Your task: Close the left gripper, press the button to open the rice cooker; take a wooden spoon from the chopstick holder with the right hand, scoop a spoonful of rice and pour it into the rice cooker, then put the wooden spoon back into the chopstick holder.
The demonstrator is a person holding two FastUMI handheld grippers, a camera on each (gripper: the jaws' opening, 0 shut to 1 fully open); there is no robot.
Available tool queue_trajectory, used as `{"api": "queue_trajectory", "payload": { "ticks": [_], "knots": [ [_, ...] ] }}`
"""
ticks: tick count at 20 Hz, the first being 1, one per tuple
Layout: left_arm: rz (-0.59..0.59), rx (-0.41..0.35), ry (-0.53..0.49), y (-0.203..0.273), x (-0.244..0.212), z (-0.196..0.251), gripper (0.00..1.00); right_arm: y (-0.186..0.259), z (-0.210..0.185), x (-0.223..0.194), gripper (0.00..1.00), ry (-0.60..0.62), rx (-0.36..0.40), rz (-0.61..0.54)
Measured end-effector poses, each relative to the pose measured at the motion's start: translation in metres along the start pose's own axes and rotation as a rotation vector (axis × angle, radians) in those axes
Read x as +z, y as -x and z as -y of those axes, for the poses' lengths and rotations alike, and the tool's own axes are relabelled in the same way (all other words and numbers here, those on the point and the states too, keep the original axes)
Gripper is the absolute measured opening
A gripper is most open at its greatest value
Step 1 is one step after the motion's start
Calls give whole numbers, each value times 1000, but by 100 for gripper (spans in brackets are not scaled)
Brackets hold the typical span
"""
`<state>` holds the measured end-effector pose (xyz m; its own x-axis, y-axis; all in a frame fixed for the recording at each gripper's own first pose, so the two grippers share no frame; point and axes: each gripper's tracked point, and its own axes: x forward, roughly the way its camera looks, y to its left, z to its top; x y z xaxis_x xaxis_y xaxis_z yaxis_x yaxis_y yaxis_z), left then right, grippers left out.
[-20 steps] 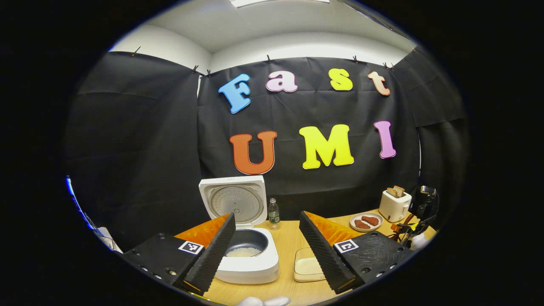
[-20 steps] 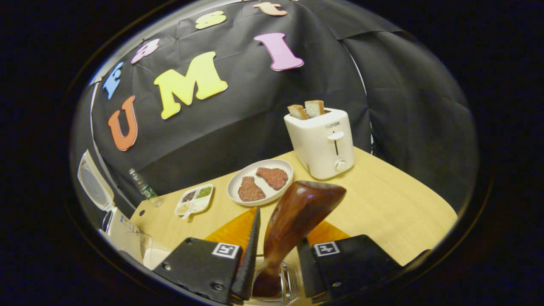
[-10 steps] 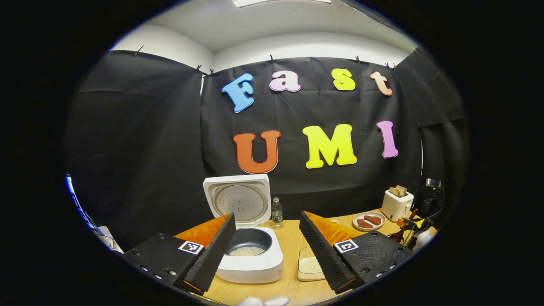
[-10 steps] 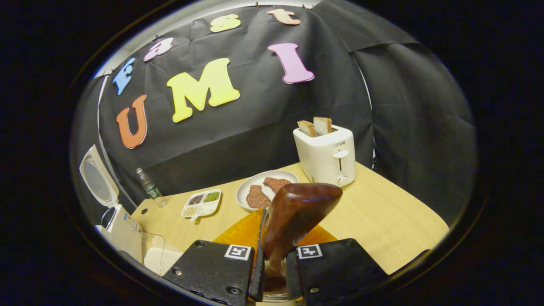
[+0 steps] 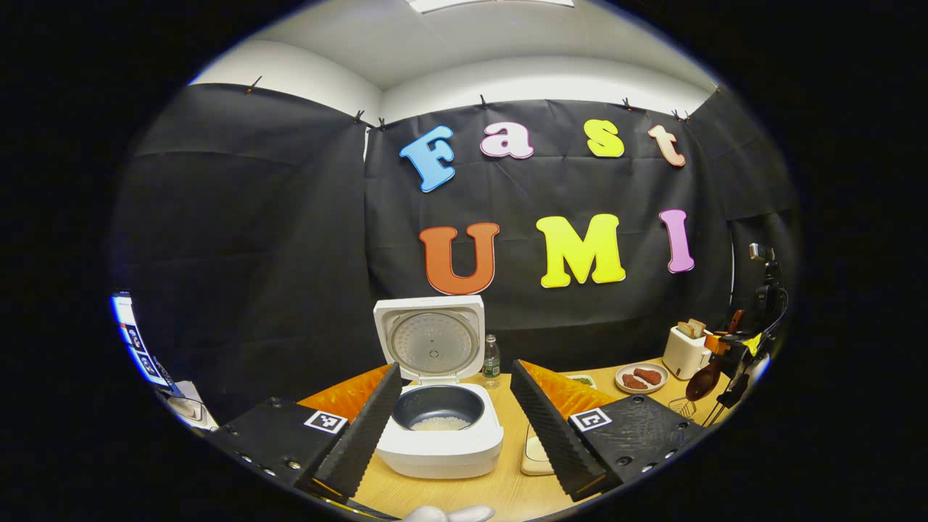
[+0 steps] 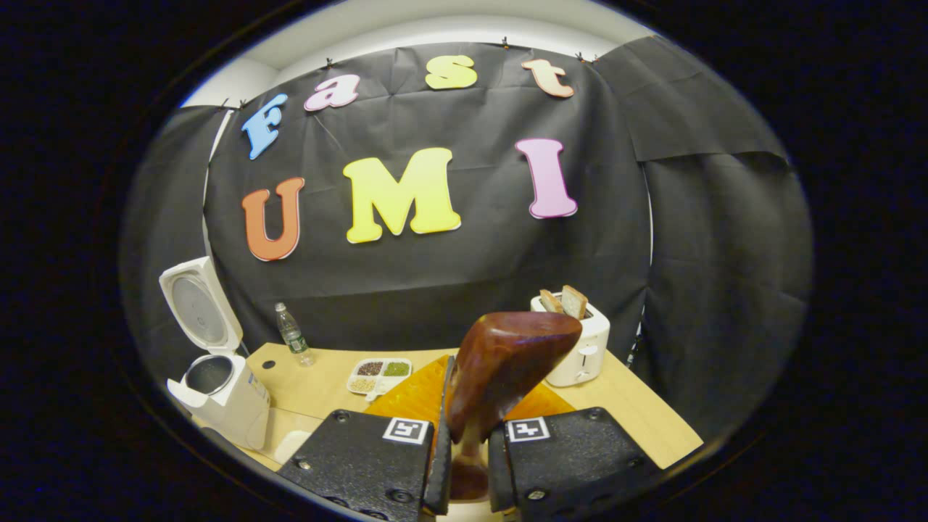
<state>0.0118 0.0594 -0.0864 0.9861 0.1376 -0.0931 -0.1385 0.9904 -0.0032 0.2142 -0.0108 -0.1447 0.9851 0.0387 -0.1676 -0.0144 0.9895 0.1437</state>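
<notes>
The dark reddish-brown wooden spoon stands bowl-up, tilted a little, in the right tool, whose two fingers press on the handle from both sides just below the bowl. In the left gripper view the same spoon hangs at the far right, well to the right of the white rice cooker, held by the right tool above a small wire chopstick holder that stands on the light wooden counter. The rice cooker is the landmark: its lid stands raised at the back, and its dark inner pot holds a thin layer of white rice. The left tool hovers in front of the cooker with its fingers spread wide apart, gripping nothing, the cooker showing between them. Just right of the cooker lies a shallow pale container, partly hidden by a finger. Behind the cooker, against the black cloth, stands a small clear plastic bottle. Farther right of the cooker come a white divided dish of grains, a round white plate with two brown patties, and a white toaster with two bread slices upright in it.
</notes>
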Motion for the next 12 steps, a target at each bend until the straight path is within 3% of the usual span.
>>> {"api": "queue_trajectory", "payload": {
  "ticks": [6,12],
  "knots": [
    [13,4,-48,6,-3,-6,96,0,-86,11,24,58,100,11],
    [21,-48,-43,-2,-8,-7,95,-16,-171,-40,26,101,120,11]
  ]
}}
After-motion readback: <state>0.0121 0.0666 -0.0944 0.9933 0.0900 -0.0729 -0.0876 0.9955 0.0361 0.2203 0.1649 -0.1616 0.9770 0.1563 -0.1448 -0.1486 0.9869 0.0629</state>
